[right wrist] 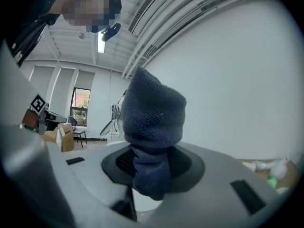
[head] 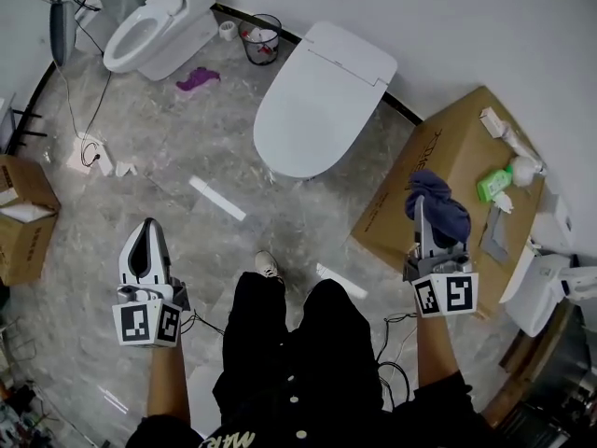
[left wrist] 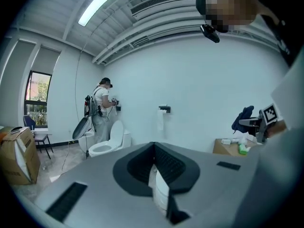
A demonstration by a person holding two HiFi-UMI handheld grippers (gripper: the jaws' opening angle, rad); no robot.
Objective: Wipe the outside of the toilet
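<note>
A green bottle (head: 494,184) lies on the large cardboard box (head: 450,146).

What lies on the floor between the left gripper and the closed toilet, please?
The head view shows one white strip on the floor between the left gripper and the closed toilet; otherwise that stretch is bare.

Grey marbled floor (head: 177,147); white walls (head: 466,26); ceiling strip light (left wrist: 100,3)

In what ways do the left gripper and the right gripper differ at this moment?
The left gripper is shut on nothing; the right gripper is shut on a dark blue cloth. In the head view the left gripper shows over the floor, the right gripper over a cardboard box. Both point forward.
</note>
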